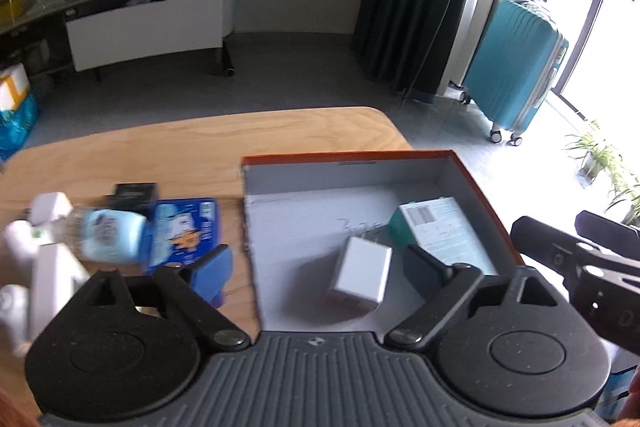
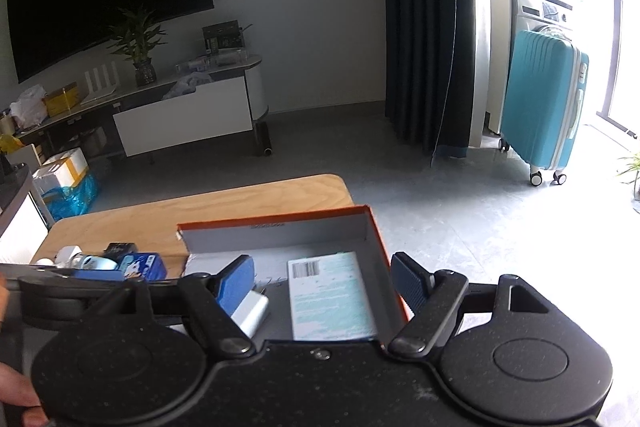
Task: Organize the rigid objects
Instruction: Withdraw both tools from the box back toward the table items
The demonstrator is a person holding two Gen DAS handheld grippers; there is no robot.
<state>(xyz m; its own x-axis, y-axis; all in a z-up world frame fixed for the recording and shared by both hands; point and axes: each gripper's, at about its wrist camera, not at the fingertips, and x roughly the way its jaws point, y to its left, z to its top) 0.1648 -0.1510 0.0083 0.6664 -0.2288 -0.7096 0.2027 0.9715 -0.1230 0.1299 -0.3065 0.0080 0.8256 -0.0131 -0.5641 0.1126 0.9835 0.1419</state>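
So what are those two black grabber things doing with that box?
A person holds them, tidying small things off the wooden table into the orange-edged box. The left gripper is open over a white charger cube lying inside beside a teal carton. The right gripper is open too, holding nothing.

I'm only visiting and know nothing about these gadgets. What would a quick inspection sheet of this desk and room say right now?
Surface: wooden table, rounded corner, bare at the far side.
Job's things: orange-rimmed box holds a teal-and-white carton and a white charger block, blurred. Outside it, to the left: blue packet, pale blue bottle, small black box, white items, blurred.
Clutter: nothing seen beyond those.
Grippers: left gripper open over the box, pads clear of the charger block; right gripper open, empty, above the carton.
Cables: nothing seen.
Surroundings: teal suitcase, dark curtain, media unit with potted plant, washing machine.
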